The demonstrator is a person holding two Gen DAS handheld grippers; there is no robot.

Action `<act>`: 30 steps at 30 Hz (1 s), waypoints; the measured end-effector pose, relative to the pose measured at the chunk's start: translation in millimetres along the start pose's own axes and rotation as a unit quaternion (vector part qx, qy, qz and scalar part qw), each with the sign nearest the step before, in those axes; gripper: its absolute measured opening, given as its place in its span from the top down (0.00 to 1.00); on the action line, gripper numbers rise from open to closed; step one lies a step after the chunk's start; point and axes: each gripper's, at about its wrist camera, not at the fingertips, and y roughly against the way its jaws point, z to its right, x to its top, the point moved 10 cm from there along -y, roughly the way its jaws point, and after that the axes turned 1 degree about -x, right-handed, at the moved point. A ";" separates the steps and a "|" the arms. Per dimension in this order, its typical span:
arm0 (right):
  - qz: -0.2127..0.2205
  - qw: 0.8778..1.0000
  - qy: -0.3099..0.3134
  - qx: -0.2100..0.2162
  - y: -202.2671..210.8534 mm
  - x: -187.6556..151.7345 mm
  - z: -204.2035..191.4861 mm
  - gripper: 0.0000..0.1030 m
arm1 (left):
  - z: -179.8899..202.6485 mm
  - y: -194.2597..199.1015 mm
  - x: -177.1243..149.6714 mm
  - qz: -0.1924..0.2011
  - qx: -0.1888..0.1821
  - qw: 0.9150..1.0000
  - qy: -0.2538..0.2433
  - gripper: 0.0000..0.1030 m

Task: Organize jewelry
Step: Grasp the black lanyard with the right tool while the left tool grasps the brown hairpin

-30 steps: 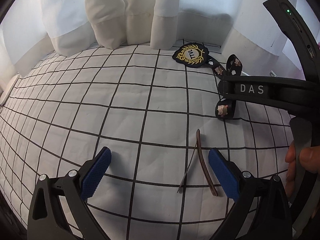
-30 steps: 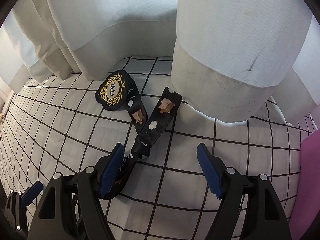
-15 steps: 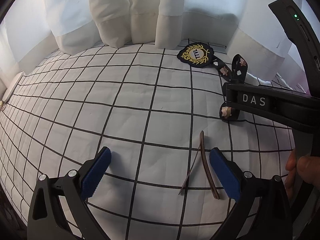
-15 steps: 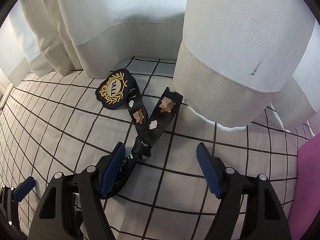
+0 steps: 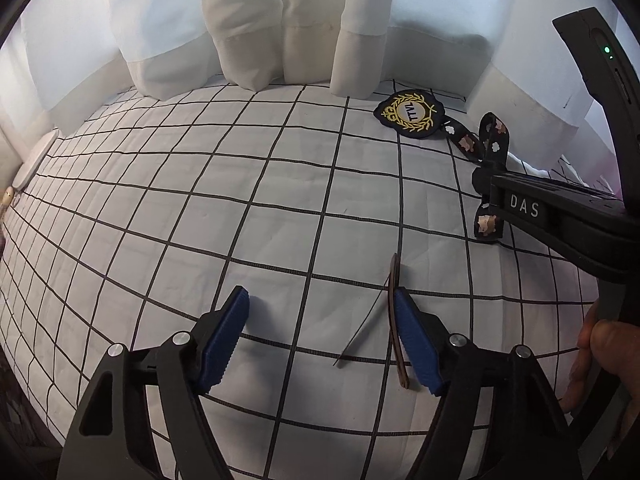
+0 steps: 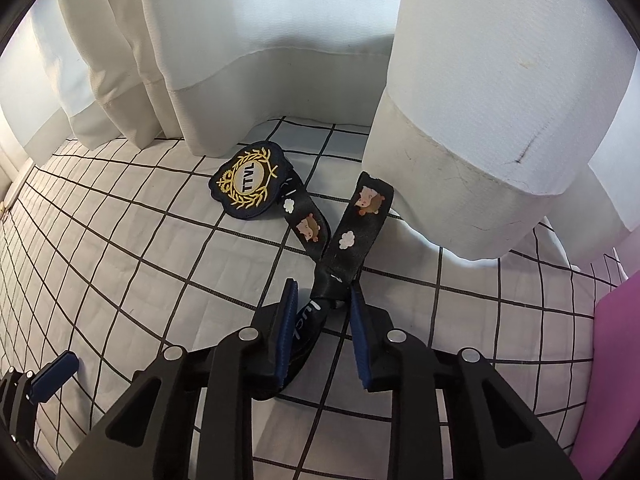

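On the checked sheet (image 6: 120, 240), the right gripper (image 6: 322, 320) has its blue pads nearly closed on the black strap (image 6: 352, 236), whose badge (image 6: 248, 186) lies near the curtain (image 6: 460, 80). Only the left wrist view shows the left gripper (image 5: 320, 332), jaws wide apart and holding nothing, with the brown band (image 5: 394, 280) touching its right pad.

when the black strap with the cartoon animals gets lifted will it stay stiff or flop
Probably flop: the black strap is thin printed fabric, already folded and crossed over itself. Its free ends would likely dangle from the right hand-held gripper. It looks light, so the badge may drag along.
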 end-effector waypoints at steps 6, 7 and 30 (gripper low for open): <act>0.002 1.000 -0.003 0.003 2.0 -1.3 1.8 0.82 | 1.7 5.1 1.2 0.008 -0.009 1.000 -0.009 0.84; 0.002 1.000 -0.006 0.006 2.6 -2.1 1.0 0.83 | 1.8 5.4 0.7 0.007 -0.012 1.000 -0.010 0.86; 0.032 0.999 -0.024 0.036 58.6 -34.0 -8.2 0.83 | -30.4 21.9 -12.7 0.012 -0.034 0.999 0.021 0.90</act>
